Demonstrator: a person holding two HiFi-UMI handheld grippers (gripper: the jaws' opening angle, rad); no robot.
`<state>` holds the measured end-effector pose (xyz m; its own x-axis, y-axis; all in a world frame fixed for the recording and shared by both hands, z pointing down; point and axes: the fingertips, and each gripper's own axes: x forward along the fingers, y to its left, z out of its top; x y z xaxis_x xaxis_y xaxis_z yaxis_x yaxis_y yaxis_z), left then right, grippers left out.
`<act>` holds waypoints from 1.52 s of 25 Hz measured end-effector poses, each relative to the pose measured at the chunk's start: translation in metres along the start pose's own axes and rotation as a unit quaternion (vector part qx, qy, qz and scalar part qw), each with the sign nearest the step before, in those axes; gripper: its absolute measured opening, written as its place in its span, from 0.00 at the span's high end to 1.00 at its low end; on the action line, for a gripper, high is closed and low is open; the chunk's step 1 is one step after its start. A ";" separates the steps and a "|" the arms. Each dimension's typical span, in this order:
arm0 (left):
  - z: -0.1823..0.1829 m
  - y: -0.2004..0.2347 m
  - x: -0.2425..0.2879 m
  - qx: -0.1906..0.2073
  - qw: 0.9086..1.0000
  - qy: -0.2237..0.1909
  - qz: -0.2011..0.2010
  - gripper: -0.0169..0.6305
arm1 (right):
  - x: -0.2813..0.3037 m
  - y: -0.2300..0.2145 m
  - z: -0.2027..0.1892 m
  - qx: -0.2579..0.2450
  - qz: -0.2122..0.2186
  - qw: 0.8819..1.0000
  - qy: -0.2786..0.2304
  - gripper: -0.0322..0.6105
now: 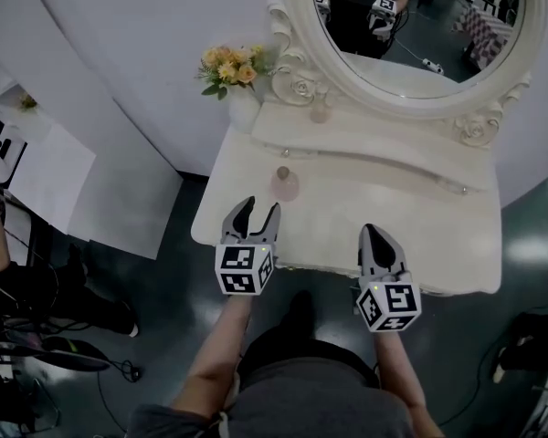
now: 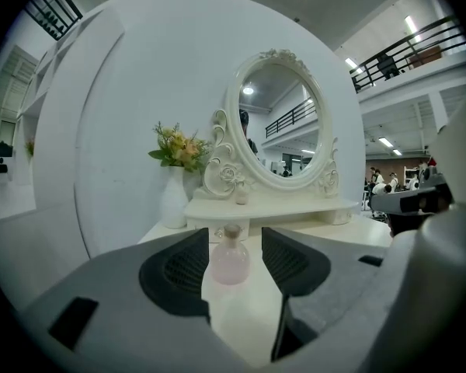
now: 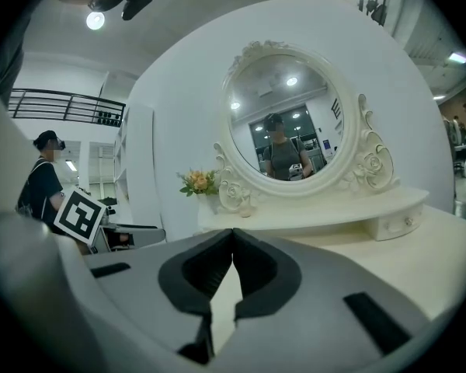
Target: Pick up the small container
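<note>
The small container [image 1: 284, 184] is a pale pink, round-bellied bottle with a stopper. It stands on the white dressing table [image 1: 393, 217], near its left front. My left gripper [image 1: 259, 210] is just in front of it at the table's edge, open, with the bottle slightly beyond its tips. In the left gripper view the bottle [image 2: 230, 259] shows in the gap between the two spread dark pads [image 2: 182, 270], untouched. My right gripper [image 1: 376, 237] hovers over the table's front edge to the right, shut and empty; its pads [image 3: 252, 266] meet at the tips.
A white vase of flowers [image 1: 240, 108] stands at the back left. An oval mirror [image 1: 411, 26] in a carved frame rises over a raised shelf [image 1: 374, 140] that carries another small bottle [image 1: 321, 109]. A curved white wall lies behind and dark floor below.
</note>
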<state>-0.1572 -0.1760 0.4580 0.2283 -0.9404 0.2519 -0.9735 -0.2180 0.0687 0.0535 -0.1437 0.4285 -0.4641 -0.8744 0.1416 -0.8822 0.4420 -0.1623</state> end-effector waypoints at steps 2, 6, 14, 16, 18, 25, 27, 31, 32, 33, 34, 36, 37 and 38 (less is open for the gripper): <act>0.000 0.004 0.011 0.001 1.000 0.005 -0.006 0.66 | 0.009 -0.001 0.002 0.000 -0.006 1.000 0.001 0.95; -0.001 0.011 0.029 0.001 1.000 0.023 -0.019 0.66 | 0.022 -0.003 0.008 0.003 -0.020 1.000 0.007 0.95; 0.001 0.016 0.068 -0.008 0.998 0.037 -0.056 0.65 | 0.046 -0.010 0.012 0.008 -0.045 0.999 0.016 0.95; 0.001 0.016 0.076 -0.004 0.997 0.039 -0.062 0.65 | 0.050 -0.011 0.012 0.008 -0.052 0.998 0.017 0.95; -0.002 0.016 0.083 -0.003 0.997 0.045 -0.067 0.65 | 0.053 -0.011 0.010 0.010 -0.056 0.998 0.020 0.95; -0.014 0.007 0.101 0.003 0.993 0.071 -0.091 0.65 | 0.051 -0.015 0.007 0.012 -0.073 0.997 0.030 0.95; -0.018 0.005 0.105 0.005 0.992 0.080 -0.094 0.65 | 0.050 -0.018 0.006 0.012 -0.079 0.996 0.033 0.95; -0.026 0.002 0.113 0.012 0.991 0.091 -0.096 0.65 | 0.049 -0.025 0.003 0.013 -0.086 0.996 0.036 0.95; -0.027 0.001 0.115 0.015 0.991 0.095 -0.096 0.65 | 0.049 -0.026 0.003 0.014 -0.087 0.995 0.036 0.95; -0.029 0.000 0.117 0.018 0.990 0.098 -0.097 0.65 | 0.050 -0.028 0.002 0.016 -0.088 0.995 0.036 0.95; -0.031 -0.001 0.118 0.021 0.990 0.101 -0.097 0.66 | 0.050 -0.028 0.001 0.018 -0.088 0.995 0.036 0.95; -0.034 -0.001 0.121 0.024 0.990 0.105 -0.093 0.66 | 0.052 -0.030 -0.001 0.023 -0.088 0.995 0.037 0.95; -0.034 0.000 0.123 0.026 0.990 0.107 -0.090 0.66 | 0.052 -0.031 -0.001 0.024 -0.087 0.995 0.037 0.95; -0.035 0.000 0.125 0.027 0.990 0.108 -0.086 0.66 | 0.053 -0.032 -0.002 0.025 -0.087 0.995 0.038 0.95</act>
<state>-0.1286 -0.2842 0.5233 0.3822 -0.8114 0.4421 -0.9176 -0.3896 0.0783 0.0568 -0.2038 0.4432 -0.3106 -0.9182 0.2456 -0.9457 0.2725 -0.1773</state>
